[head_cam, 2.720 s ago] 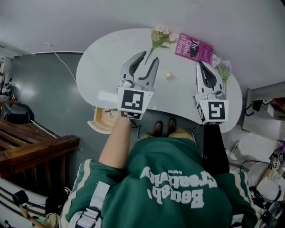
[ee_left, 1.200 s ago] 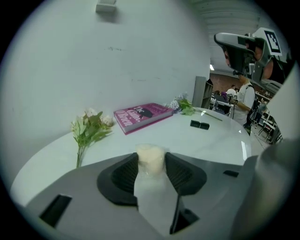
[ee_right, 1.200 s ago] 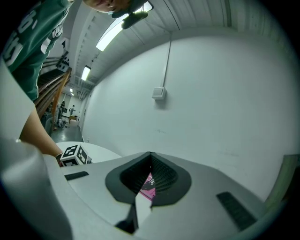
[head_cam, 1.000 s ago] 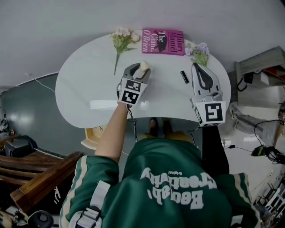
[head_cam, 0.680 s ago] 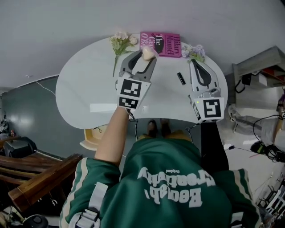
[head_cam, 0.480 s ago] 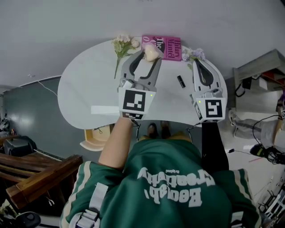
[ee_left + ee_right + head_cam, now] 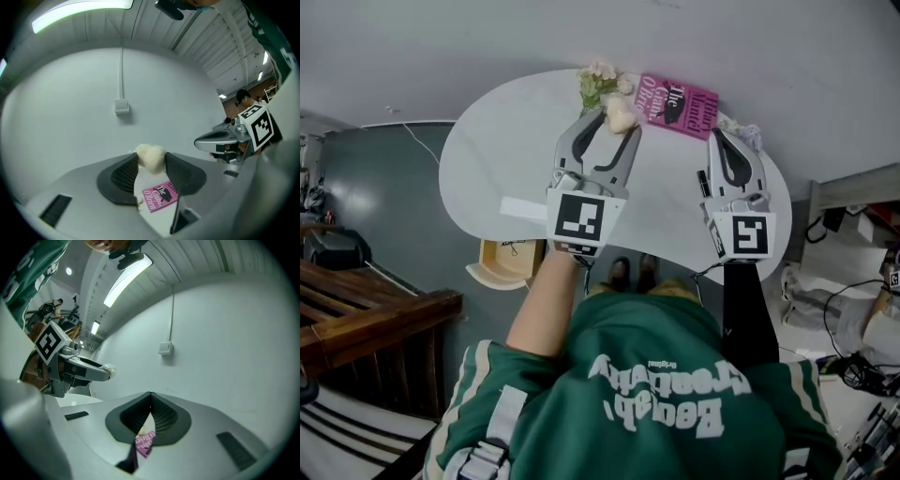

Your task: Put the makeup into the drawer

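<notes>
A cream, puffy makeup sponge (image 7: 621, 114) sits between the tips of my left gripper (image 7: 617, 118), lifted above the white table (image 7: 497, 159). In the left gripper view the sponge (image 7: 150, 156) is pinched between the two dark pads. My right gripper (image 7: 719, 135) hovers over the table's right side with its jaws together and nothing in them; its tips (image 7: 150, 395) meet in the right gripper view. A small black makeup stick (image 7: 702, 182) lies on the table just left of the right gripper.
A pink book (image 7: 678, 101) and two flower sprigs (image 7: 600, 82) (image 7: 742, 133) lie along the table's far edge by the wall. A pale wooden drawer-like box (image 7: 508, 261) shows below the table's near left edge. A dark wooden bench (image 7: 366, 314) stands at left.
The left gripper has risen off the table with the sponge held in it. The right gripper has lifted slightly and stays shut.
</notes>
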A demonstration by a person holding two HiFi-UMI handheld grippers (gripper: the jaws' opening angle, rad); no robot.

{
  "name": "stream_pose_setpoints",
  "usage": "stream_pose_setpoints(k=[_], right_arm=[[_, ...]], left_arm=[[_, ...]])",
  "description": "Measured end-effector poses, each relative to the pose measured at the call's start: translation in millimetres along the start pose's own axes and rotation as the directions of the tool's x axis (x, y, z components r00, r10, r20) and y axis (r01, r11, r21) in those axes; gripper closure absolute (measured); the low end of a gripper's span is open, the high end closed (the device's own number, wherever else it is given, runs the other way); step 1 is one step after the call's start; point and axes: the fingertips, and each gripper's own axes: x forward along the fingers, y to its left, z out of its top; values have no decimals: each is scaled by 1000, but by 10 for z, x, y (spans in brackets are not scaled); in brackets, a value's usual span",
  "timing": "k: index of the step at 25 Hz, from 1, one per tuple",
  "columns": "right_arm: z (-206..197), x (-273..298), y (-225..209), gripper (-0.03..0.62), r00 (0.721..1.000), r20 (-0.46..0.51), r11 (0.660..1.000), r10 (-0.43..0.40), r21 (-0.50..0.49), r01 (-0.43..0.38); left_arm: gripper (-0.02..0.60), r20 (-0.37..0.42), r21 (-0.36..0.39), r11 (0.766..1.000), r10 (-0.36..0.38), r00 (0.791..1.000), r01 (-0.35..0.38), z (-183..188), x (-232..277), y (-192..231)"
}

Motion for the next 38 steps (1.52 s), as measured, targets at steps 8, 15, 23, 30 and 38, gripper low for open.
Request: stream_pose_setpoints(k=[8,15,23,30,38], right_arm=[[107,455,870,585,960,69,962,271,18,-273],[404,744,1985,585,872,116,877,475,18,-480],[761,747,3465,585,685,199,703,701,-28,-711],[967,644,4199,585,619,177,637,765,-66,-768],[963,680,4427,585,635,144,649,759,-83,-756]], left_arm=[[379,-52,30,962,274,960,-273,-103,-775,648],[379,-93,74,876,482,871,-476,-161,-1757,1174],[379,-135,115,739,674,727,-664,-236,-2977,1560],[379,-155,75,694,718,679,-716,-333,-3639,1813],[379,-441,-49,680,642,627,-731,-1821,-4033,1890]])
